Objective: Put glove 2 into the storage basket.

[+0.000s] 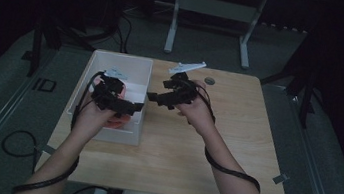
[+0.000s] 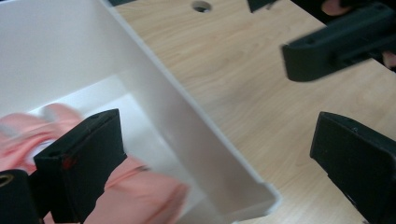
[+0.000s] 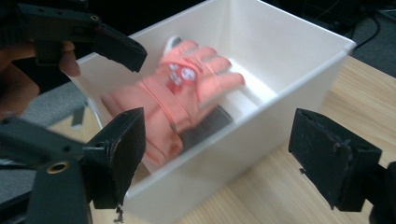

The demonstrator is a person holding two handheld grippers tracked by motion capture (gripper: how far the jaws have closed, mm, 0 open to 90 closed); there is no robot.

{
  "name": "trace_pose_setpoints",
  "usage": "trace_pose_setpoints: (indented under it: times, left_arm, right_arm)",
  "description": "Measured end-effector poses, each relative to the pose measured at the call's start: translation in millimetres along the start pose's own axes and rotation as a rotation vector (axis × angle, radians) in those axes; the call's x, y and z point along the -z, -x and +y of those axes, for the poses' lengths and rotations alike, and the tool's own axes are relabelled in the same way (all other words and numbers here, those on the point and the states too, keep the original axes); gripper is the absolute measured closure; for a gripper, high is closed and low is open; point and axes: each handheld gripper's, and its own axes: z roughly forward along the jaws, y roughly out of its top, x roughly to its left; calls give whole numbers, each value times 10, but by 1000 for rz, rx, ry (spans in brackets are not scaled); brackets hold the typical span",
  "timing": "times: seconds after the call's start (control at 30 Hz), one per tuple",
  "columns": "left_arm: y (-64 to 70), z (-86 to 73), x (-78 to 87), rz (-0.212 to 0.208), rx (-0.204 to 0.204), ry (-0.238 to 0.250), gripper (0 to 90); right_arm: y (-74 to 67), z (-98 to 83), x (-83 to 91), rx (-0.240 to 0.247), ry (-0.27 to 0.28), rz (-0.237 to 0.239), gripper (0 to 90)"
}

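A white open box (image 1: pixel 115 56) stands on the left part of the wooden table (image 1: pixel 238 151). A pink glove (image 3: pixel 187 88) lies inside it, fingers toward the far wall, over something dark grey; it also appears in the high view (image 1: pixel 117 121) and the left gripper view (image 2: pixel 140 193). My left gripper (image 1: pixel 133 106) hangs over the box's right wall (image 2: pixel 196 140), open, and its jaws (image 2: pixel 215 130) hold nothing. My right gripper (image 1: pixel 152 96) is just right of the box (image 3: pixel 303 88), pointing at it. It (image 3: pixel 215 126) is open and holds nothing.
A round grey hole (image 1: pixel 209 81) sits in the tabletop near the far edge. Bare wood stretches right of the box and toward the near edge. A metal table frame (image 1: pixel 211 11) stands on the floor beyond. Cables (image 1: pixel 17 143) lie on the floor at left.
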Motion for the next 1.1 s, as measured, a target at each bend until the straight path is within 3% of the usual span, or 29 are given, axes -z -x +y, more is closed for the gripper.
trace_pose_setpoints:
  times: [0.1, 0.13, 0.17, 0.3, 0.5, 0.7, 0.93, 1.1]
  left_arm:
    - [187, 0, -95, -32, -42, -2, 25]
    - [187, 0, -95, -32, -42, -2, 25]
    - [289, -6, -125, -34, -69, 1, 25]
    - [440, -24, -161, -49, -103, 15, 25]
    - [737, -79, -266, -117, -159, 34, 25]
    - [979, -165, -440, -174, -237, 25, 25]
    - [1092, -310, -642, -212, -265, 3, 25]
    - [1159, -470, -834, -263, -264, -27, 25]
  right_arm:
    - [71, -162, 138, 2, -5, -24, 184]
    - [71, -162, 138, 2, -5, -24, 184]
    - [102, -243, 206, -1, -4, -31, 184]
    - [141, -387, 316, 3, -7, -44, 184]
    - [182, -663, 466, 17, -25, -78, 184]
    - [238, -945, 527, -5, -50, -87, 184]
    - [253, -1207, 506, -3, -74, -94, 184]
    - [272, -1509, 464, -2, -97, -108, 181]
